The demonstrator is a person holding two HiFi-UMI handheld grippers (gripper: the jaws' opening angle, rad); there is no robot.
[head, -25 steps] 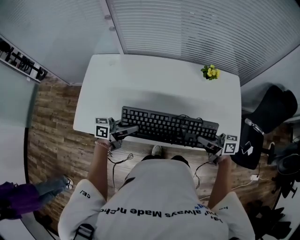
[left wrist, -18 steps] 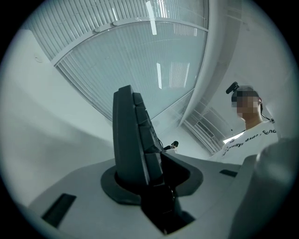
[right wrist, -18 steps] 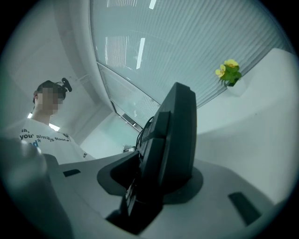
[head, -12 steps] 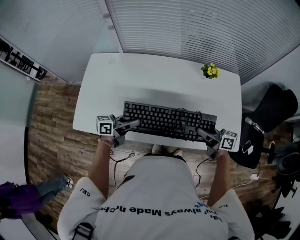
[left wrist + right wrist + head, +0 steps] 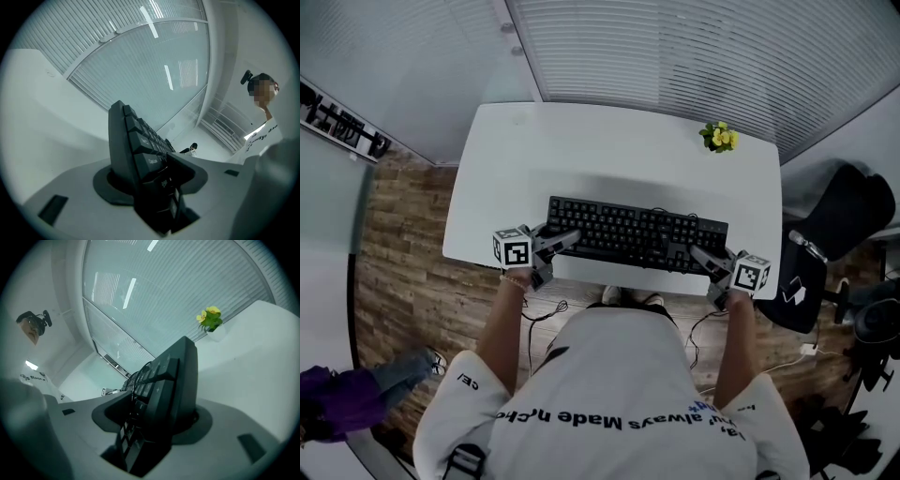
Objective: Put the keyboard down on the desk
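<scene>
Wood-plank flooring shows on either side of the standing person, whose forearms reach forward to the near edge of a white tabletop. Left tool: jaws closed on the left short end of a black keyboard; the left gripper view confirms the end keys and the case edge clamped between them. Right tool: jaws likewise closed on the right short end, confirmed in the right gripper view, where a thin cable curls over the keys. The keyboard lies between the two tools, over the near half of the tabletop, keys up. Its long axis runs left to right, roughly parallel to the near edge, with the right end a little closer to the person than the left. Each hand holds one end, so neither is nearer the load. Contact between the underside and the surface cannot be established from any view. Assessment: the scene fits either a keyboard held just clear of the surface or one seated on it under a grip not let go. In either case, both ends need to stay level along that long axis. Beyond the keyboard, the tabletop carries a small yellow-flowered plant near its far right corner. Slatted blinds close the background.
</scene>
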